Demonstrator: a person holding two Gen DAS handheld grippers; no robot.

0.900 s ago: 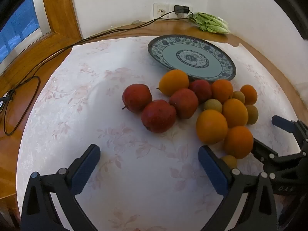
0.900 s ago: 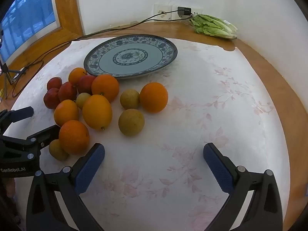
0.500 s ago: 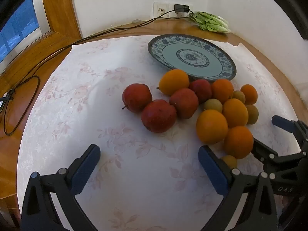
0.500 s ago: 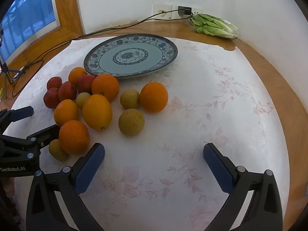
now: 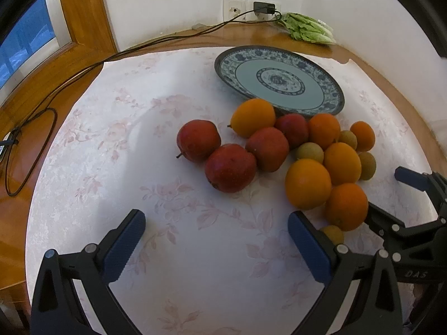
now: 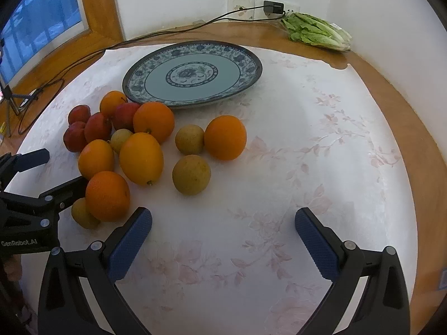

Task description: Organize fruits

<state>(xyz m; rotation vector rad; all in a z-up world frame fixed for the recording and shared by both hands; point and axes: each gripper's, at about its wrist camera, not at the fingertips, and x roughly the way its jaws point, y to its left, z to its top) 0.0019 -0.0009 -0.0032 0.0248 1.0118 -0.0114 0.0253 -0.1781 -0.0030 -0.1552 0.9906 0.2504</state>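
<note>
Fruit sits loose beside the empty plate [image 6: 252, 76], and with both grippers spread wide and empty, you should straddle the nearest orange [image 6: 107, 195] squarely with your right gripper [image 6: 223, 236] before closing.

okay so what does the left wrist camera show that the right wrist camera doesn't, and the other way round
Only the left wrist view shows the cable loop lying on the wooden sill.

Only the right wrist view shows a tripod leg by the window, and all four yellow-green fruits unobstructed.

Both show the empty blue patterned plate, the pile of oranges and red fruits, the bagged greens, and the open left claw and right claw, neither holding anything.
</note>
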